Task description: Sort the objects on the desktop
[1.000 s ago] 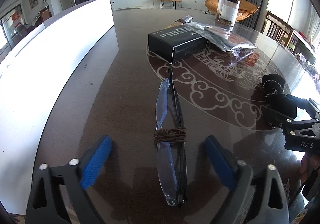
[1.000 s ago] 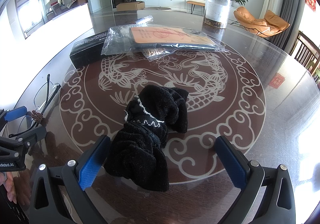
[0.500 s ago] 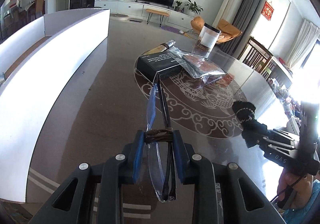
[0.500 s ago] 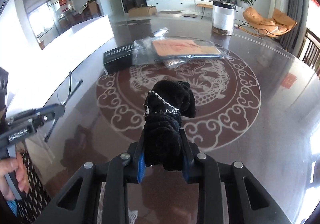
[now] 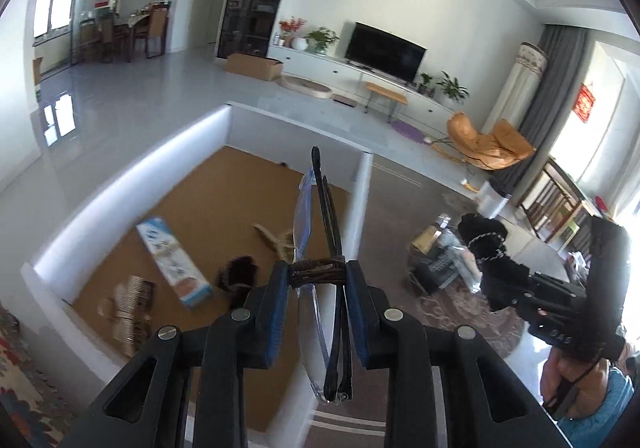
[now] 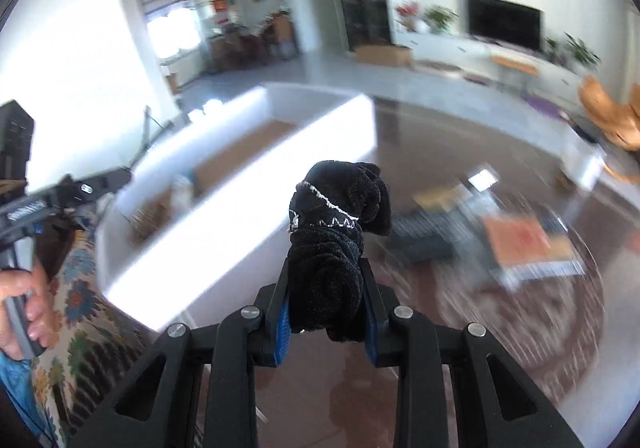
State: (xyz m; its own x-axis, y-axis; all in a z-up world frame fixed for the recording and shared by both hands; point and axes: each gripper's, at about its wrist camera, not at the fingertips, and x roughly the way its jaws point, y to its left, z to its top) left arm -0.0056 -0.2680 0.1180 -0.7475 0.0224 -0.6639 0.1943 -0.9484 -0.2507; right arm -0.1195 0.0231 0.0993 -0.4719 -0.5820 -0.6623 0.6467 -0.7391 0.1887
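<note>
Clamping folded glasses (image 5: pixel 320 248) lengthwise forward, left gripper (image 5: pixel 318 280), right gripper (image 6: pixel 325 288) squeezing scrunchie (image 6: pixel 340 215)

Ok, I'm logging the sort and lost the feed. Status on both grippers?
Left gripper shut on folded glasses, above the white bin. Right gripper shut on black scrunchie, over the table. Nothing blocking the bin.

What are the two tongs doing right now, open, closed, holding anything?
Left tongs: closed on the folded glasses.
Right tongs: closed on the black scrunchie.
</note>
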